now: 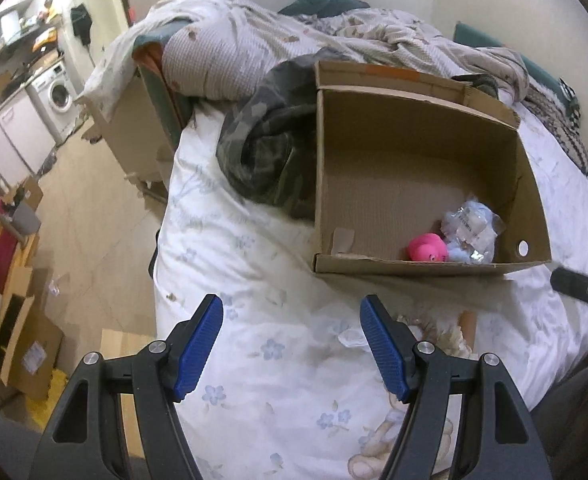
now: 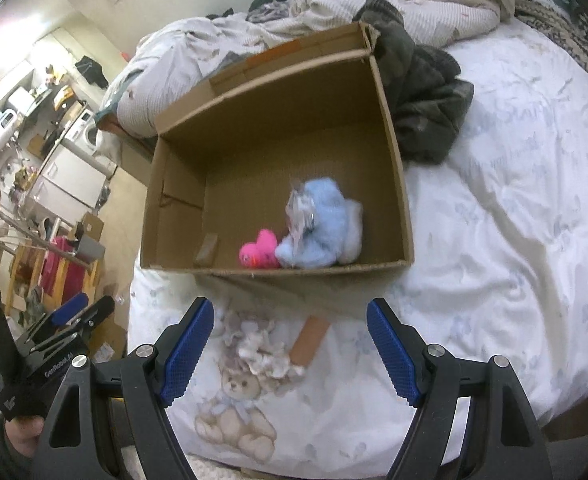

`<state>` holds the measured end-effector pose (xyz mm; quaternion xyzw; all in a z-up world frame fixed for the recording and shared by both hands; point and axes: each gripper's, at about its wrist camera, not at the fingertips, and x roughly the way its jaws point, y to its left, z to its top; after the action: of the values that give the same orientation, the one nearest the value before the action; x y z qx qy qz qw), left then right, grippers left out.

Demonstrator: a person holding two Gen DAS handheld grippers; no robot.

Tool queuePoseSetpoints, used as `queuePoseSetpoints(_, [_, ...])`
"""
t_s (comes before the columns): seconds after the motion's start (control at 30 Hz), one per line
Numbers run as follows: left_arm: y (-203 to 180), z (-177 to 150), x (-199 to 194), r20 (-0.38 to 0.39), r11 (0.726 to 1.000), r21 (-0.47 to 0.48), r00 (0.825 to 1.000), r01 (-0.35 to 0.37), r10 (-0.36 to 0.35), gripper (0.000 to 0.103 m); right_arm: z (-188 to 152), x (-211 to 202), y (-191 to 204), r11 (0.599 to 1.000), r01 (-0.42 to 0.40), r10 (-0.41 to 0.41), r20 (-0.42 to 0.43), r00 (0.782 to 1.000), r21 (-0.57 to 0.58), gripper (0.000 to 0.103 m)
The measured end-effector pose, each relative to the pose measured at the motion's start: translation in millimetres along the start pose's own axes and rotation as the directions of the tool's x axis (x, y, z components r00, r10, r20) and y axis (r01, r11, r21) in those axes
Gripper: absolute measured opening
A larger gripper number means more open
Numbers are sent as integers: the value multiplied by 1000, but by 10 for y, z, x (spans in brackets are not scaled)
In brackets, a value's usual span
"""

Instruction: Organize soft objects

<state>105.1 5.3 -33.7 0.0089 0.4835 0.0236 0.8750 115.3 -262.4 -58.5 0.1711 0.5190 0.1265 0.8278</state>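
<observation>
An open cardboard box (image 2: 182,200) sits on a bed covered with a white floral sheet (image 2: 494,240), and two soft toys lie together against the box's near wall: a pink plush toy (image 2: 259,255) touching a pale blue plush toy (image 2: 326,228) that carries a crinkled clear plastic wrapper on its top. The left wrist view shows the same pair in the box's near right corner, the pink plush toy (image 1: 428,247) just left of the blue one (image 1: 468,236). The left gripper (image 1: 292,346) hangs above the bare sheet short of the box, its blue-padded jaws standing apart with nothing between them. The right gripper (image 2: 290,348) is likewise spread wide and empty, hovering over a pale fluffy toy (image 2: 260,346) that lies on the sheet just in front of the box, beside a brown cardboard-coloured piece (image 2: 310,340) and above a printed teddy bear on the bedding. From the right wrist view the left gripper (image 2: 76,314) appears at the lower left, gripped by a person's hand (image 2: 22,432). A crumpled camouflage garment (image 2: 426,92) rests against the far side of the box, and rumpled bedding (image 1: 254,40) is piled at the head of the bed. Beyond the bed, a washing machine (image 1: 56,90) stands along the far wall.
</observation>
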Motion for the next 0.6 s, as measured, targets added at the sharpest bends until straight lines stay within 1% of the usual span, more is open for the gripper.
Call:
queuePoseSetpoints(0.2, [58,23,83,-29,999,-37,1000,1,-2,68,-24,121,94,1000,-12,12,-36,999,-10,84])
queuePoseSetpoints(0.4, [123,43,183,-68,996,-84,997,28,-34,68,-22,165,98,1000,-11,10,-55,998,-11,84])
queuePoseSetpoints(0.6, [298,58,397,-160,983,-178,984,43,-72,68,1,200,58,1000,0,0,-64,998,7,84])
